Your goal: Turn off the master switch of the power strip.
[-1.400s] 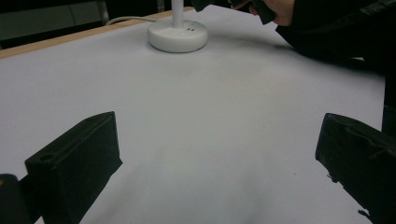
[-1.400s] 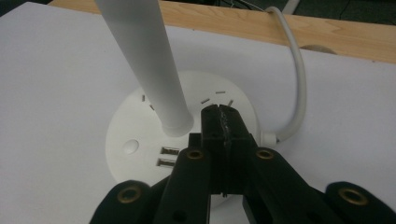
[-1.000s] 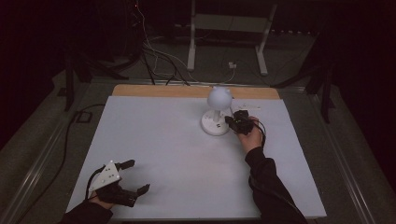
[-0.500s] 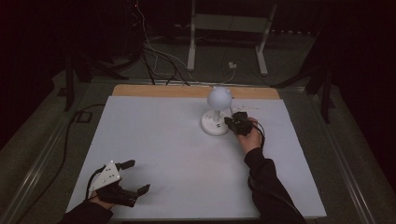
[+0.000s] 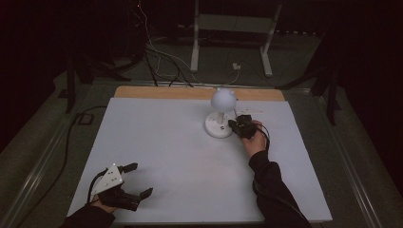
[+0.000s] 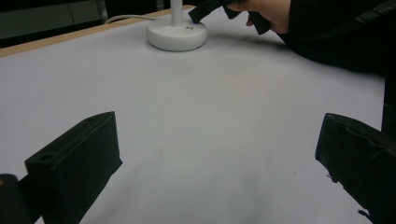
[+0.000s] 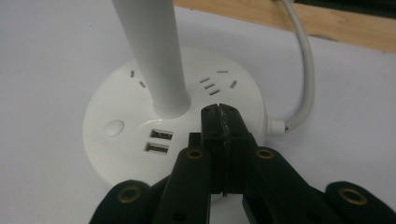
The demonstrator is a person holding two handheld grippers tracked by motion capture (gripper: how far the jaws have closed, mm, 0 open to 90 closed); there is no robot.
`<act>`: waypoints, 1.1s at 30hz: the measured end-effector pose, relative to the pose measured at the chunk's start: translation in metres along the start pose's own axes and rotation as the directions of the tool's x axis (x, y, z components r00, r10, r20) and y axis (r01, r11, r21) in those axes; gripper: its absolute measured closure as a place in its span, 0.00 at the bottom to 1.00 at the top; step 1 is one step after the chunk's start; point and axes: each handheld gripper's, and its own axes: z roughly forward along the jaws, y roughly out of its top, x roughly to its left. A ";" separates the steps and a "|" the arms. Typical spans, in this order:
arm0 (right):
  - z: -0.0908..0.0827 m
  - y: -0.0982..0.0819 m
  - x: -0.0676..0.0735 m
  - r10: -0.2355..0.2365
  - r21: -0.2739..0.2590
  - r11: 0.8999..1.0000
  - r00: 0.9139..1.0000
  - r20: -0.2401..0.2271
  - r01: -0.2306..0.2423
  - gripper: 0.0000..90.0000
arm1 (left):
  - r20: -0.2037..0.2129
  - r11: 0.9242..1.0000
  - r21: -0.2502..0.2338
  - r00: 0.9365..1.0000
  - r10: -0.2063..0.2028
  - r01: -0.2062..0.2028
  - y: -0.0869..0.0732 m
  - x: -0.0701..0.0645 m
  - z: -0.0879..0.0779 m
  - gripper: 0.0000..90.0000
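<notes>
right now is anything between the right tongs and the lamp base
Nothing visible. The right tongs, jaws closed together, sit over the top of the lamp base, beside its stem. The left tongs rest far off, near the table's front edge.

The lamp (image 5: 220,118) stands far on the table (image 5: 166,142), its cord (image 7: 306,70) trailing behind.

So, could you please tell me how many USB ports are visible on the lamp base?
2, stacked on the lamp base: upper USB port, lower USB port, left of the shut right gripper. More may be hidden behind it.
</notes>
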 end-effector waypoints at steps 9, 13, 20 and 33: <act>0.000 0.002 0.002 -0.008 0.016 1.000 1.000 0.018 0.007 1.00 | 0.002 1.000 -0.001 1.000 0.000 0.000 0.000 0.000 0.000 0.00; 0.000 0.002 0.004 0.002 0.021 1.000 1.000 0.031 -0.003 1.00 | 0.002 1.000 0.000 1.000 0.001 -0.001 0.000 0.000 0.000 0.00; 0.000 0.000 0.004 0.007 0.018 1.000 0.999 0.033 -0.008 1.00 | 0.006 1.000 -0.001 1.000 0.005 -0.005 0.000 -0.001 0.000 0.00; 0.000 0.001 0.007 -0.015 0.020 1.000 0.998 0.053 0.014 1.00 | 0.002 1.000 -0.003 1.000 0.004 -0.004 0.000 0.000 -0.001 0.00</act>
